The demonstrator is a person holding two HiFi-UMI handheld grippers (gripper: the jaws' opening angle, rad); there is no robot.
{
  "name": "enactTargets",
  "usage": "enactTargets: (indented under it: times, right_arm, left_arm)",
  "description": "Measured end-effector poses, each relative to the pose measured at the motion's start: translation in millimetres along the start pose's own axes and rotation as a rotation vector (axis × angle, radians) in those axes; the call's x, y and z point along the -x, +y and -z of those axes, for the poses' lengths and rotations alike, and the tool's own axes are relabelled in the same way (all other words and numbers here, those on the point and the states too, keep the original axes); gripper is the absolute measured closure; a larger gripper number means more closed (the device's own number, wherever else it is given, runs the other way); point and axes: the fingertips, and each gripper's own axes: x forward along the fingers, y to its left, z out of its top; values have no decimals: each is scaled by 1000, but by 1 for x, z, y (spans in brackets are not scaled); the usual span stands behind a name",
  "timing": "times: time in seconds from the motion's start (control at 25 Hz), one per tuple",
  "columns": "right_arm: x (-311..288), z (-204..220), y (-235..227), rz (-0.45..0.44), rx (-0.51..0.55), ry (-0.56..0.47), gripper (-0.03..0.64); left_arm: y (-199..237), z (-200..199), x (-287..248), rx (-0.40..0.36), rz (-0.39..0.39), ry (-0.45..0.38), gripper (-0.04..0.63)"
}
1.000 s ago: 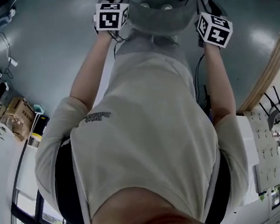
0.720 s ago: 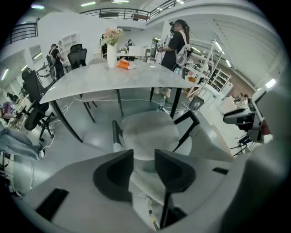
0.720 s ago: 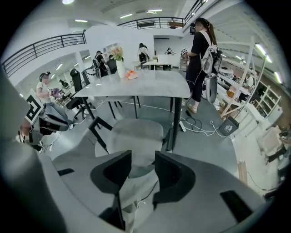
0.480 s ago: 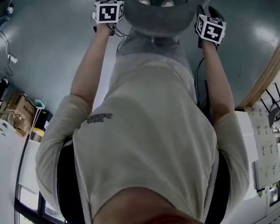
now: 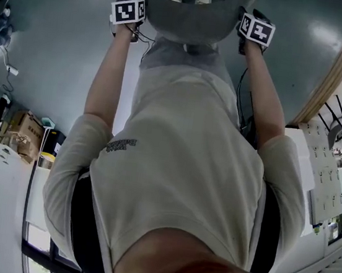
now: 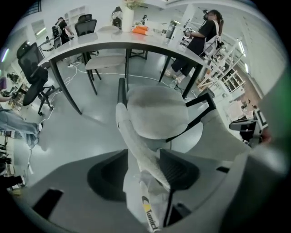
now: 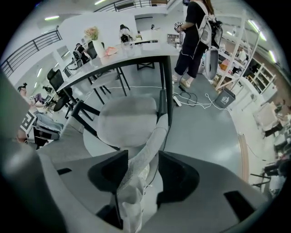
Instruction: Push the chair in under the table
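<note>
The grey chair [image 5: 187, 10] shows at the top of the head view, its backrest between the two marker cubes. My left gripper [image 5: 128, 11] and right gripper [image 5: 256, 29] sit at the backrest's two sides. In the left gripper view the backrest's top rim [image 6: 136, 145] runs between the jaws of the left gripper [image 6: 142, 157], which are opening. The seat [image 6: 157, 111] lies beyond, in front of the white table [image 6: 104, 45]. The right gripper [image 7: 142, 164] also straddles the rim [image 7: 148, 148], its jaws opening, with the seat [image 7: 127, 118] and table [image 7: 132, 52] ahead.
A second chair [image 6: 102, 63] stands under the table's far side. Black office chairs [image 6: 34, 73] are at the left. A person [image 7: 195, 32] stands by shelving at the right, with cables [image 7: 195, 98] and a bin [image 7: 223, 96] on the floor. A vase [image 7: 96, 45] stands on the table.
Both marker cubes have moved up the head view and grown smaller as the arms stretched further toward the chair back. The chair back now sits higher in the frame.
</note>
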Motion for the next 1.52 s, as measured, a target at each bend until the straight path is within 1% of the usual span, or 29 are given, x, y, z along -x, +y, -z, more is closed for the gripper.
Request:
enactTargets:
  times: [0.12, 0.24, 0.32, 0.44, 0.56, 0.64, 0.76, 0.84, 0.96, 1.04, 1.12, 1.2, 1.24, 1.32, 1.36, 1.44, 1.52]
  right_arm:
    - [-23, 11, 5, 16, -19, 40, 392]
    - [-24, 16, 6, 10, -33, 38, 391]
    - [-36, 14, 10, 3, -43, 32, 392]
    - [-51, 11, 23, -4, -62, 32, 393]
    - [-41, 8, 33, -1, -74, 24, 389]
    - [-44, 8, 32, -4, -99, 20, 380]
    - [-60, 5, 24, -21, -147, 18, 360]
    - [-60, 4, 24, -35, -163, 20, 359]
    - [-68, 5, 20, -46, -167, 38, 360]
    - [-78, 4, 23, -45, -157, 55, 359]
    - [-76, 7, 26, -44, -147, 65, 355]
    - [-74, 13, 23, -62, -164, 71, 351]
    - [-75, 13, 21, -77, -180, 75, 349]
    - [-78, 11, 20, -105, -203, 90, 331]
    - [-79, 10, 20, -115, -203, 99, 331]
    - [-78, 8, 25, -126, -179, 117, 331]
    - [-75, 10, 31, -136, -154, 130, 331]
  left_arm:
    - [14, 1, -16, 27, 20, 11, 370]
    - [15, 3, -18, 51, 34, 9, 360]
    - [19, 2, -31, 63, 41, 11, 360]
    - [31, 0, -45, 62, 43, 11, 360]
    - [35, 0, -37, 50, 27, -4, 359]
    - [35, -1, -38, 46, 6, -20, 356]
    - [35, -8, -50, 62, -9, -43, 353]
    - [35, -9, -50, 81, -10, -46, 350]
    - [26, -11, -55, 91, -15, -40, 350]
    - [27, -14, -59, 91, -19, -36, 350]
    - [27, -10, -54, 99, -17, -30, 350]
    - [23, -4, -57, 130, 11, -8, 333]
    - [21, -2, -61, 158, 37, 6, 331]
    - [19, -4, -67, 204, 83, 24, 297]
    - [18, -7, -67, 196, 90, 27, 291]
    - [18, -9, -63, 145, 85, 31, 293]
    - [18, -7, -58, 114, 87, 43, 293]
